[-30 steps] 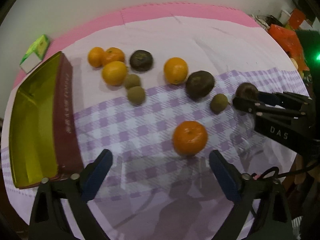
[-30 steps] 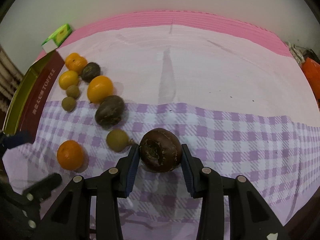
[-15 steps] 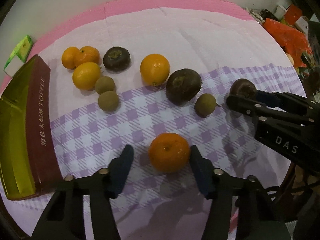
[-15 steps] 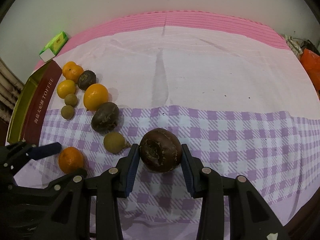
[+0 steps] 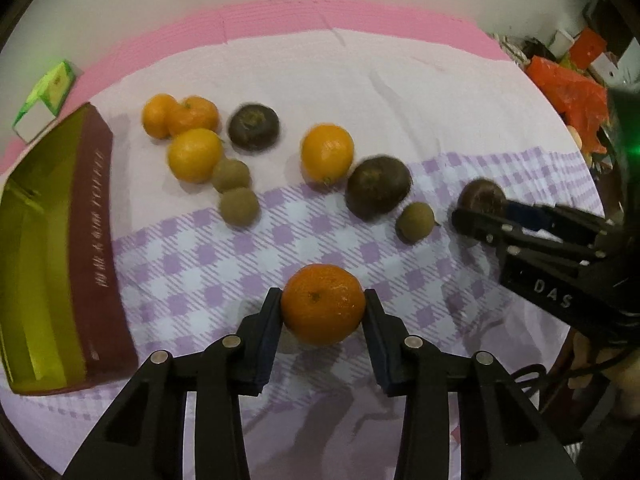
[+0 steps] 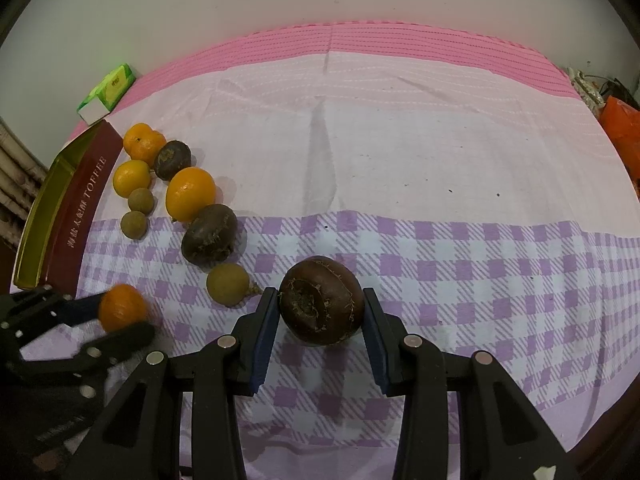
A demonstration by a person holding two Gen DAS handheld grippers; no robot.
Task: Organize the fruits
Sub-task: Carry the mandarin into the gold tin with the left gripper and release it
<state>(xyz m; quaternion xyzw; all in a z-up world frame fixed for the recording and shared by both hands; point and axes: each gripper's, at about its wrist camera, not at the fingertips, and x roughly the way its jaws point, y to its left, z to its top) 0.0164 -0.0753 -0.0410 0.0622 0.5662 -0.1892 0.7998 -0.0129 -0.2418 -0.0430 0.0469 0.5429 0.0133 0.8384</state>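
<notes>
Checked cloth [image 6: 460,264] on bench: left gripper [image 5: 323,312] fingers just closed onto orange [image 5: 323,303]; right gripper [image 6: 320,312] fingers clamped on dark brown fruit [image 6: 321,300]; tin [image 5: 52,248] alongside.

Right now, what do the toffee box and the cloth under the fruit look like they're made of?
Toffee box: probably tin or metal-lined card, with a glossy maroon printed wall and a shiny gold inside that reflects light. Cloth: woven fabric, matte, with creases, fine stitched lines and a purple check band; a pink ribbed mat shows beyond its edge.
</notes>
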